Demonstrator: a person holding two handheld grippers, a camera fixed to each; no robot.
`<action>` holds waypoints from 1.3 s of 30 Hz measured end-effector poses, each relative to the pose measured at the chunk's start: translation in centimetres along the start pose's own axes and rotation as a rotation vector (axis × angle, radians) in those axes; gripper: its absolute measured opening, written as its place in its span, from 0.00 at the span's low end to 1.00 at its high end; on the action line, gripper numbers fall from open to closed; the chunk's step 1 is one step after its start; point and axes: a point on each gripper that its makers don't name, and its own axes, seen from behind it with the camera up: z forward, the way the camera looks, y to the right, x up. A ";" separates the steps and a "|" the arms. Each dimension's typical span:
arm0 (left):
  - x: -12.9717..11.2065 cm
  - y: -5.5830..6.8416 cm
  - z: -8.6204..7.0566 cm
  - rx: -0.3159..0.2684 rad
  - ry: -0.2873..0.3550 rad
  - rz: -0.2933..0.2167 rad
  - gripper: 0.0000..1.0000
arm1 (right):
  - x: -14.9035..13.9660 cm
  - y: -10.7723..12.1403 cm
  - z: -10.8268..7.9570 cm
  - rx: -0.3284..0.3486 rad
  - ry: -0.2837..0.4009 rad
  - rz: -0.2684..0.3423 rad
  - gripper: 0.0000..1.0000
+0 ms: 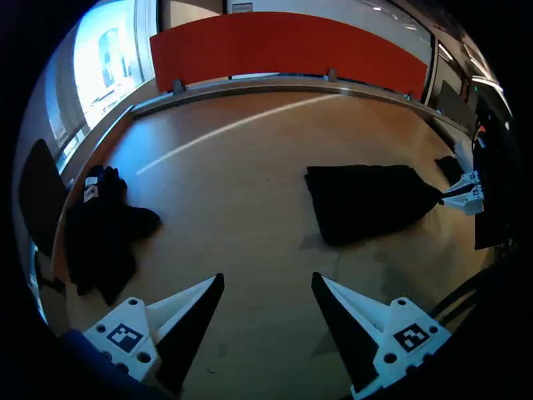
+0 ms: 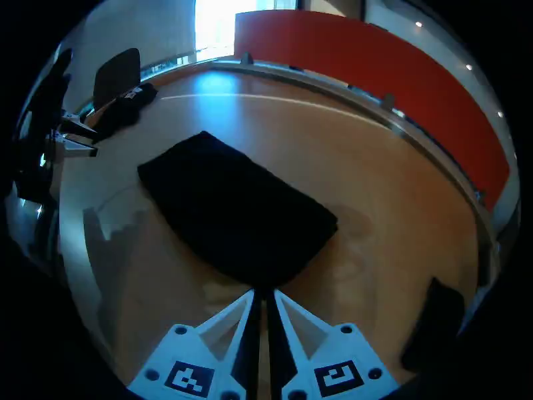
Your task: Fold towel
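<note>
Right gripper view: right gripper (image 2: 264, 295) tight on towel (image 2: 233, 207)

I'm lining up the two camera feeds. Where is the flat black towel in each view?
Left gripper view: black towel right of centre, its right corner pinched by the right gripper.
Right gripper view: black towel in the centre, just beyond the right gripper.
Shared landmark: the red panel in the background.
</note>
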 end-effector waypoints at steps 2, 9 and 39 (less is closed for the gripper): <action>0.1 0.0 0.0 0.001 0.002 0.000 0.97 | 0.7 0.2 -0.4 -0.007 0.014 -0.005 0.05; 0.4 -0.1 -0.3 0.003 0.010 0.001 0.97 | 3.5 1.0 -2.0 -0.035 0.065 -0.032 0.05; 1.1 0.6 -1.0 0.000 0.033 0.011 0.98 | 9.4 3.1 -6.8 -0.104 0.172 -0.129 0.05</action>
